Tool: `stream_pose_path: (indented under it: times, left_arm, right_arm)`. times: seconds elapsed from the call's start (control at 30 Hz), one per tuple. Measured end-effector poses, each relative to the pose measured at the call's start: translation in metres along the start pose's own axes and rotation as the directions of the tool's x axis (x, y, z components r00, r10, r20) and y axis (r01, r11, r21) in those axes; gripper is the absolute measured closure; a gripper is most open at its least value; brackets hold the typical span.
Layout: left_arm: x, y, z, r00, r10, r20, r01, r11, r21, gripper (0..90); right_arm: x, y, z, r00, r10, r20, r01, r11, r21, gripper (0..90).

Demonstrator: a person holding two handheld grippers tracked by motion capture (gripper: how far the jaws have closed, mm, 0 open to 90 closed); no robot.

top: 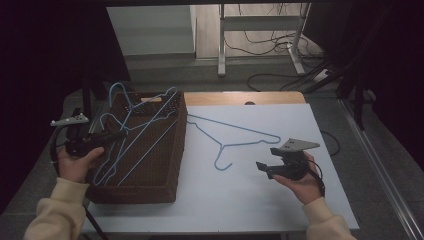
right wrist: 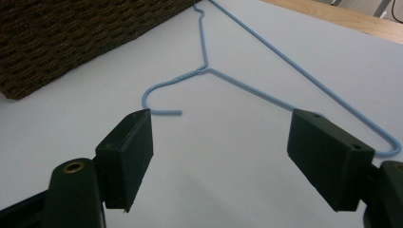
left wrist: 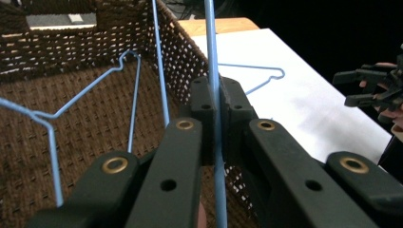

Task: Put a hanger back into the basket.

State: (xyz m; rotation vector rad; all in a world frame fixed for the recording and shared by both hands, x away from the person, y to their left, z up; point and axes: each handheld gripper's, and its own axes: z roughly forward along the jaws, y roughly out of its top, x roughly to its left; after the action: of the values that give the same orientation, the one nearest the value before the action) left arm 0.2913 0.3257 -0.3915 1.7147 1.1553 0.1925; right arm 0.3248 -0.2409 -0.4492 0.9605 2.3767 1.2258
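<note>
A brown woven basket [top: 135, 192] stands at the table's left with blue wire hangers in it. My left gripper [top: 120, 134] reaches over its left rim and is shut on the wire of one blue hanger [top: 145, 121]. In the left gripper view the jaws [left wrist: 216, 102] pinch that wire [left wrist: 212, 57], which runs upright between them, and another hanger [left wrist: 90, 88] lies on the basket floor. A loose blue hanger [top: 235, 145] lies flat on the white table. My right gripper [top: 267, 159] hovers just right of its hook [right wrist: 157, 92], open [right wrist: 221, 152] with nothing between its jaws.
The white tabletop [top: 240, 200] stretches between the basket and the right hand. A strip of wooden table edge [top: 240, 97] runs along the back. Beyond it are a desk frame [top: 222, 40] and cables on the floor. The room is dark at both sides.
</note>
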Motion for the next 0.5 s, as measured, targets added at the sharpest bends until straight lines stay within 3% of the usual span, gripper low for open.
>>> stream_pose_path:
  times: [0.37, 0.5]
  left_arm:
    - [0.014, -0.013, 0.013, 0.9989, -0.042, 0.021, 0.041, 0.9980, 0.049, 86.1]
    - [0.013, -0.013, 0.020, 0.9994, -0.023, 0.024, 0.021, 0.9971, 0.073, 85.7]
  right_arm:
    - [0.000, 0.000, 0.000, 1.0000, -0.004, 0.006, 0.004, 1.000, 0.005, 23.8]
    - [0.000, 0.000, 0.000, 0.9999, -0.007, 0.009, 0.007, 1.000, 0.006, 23.8]
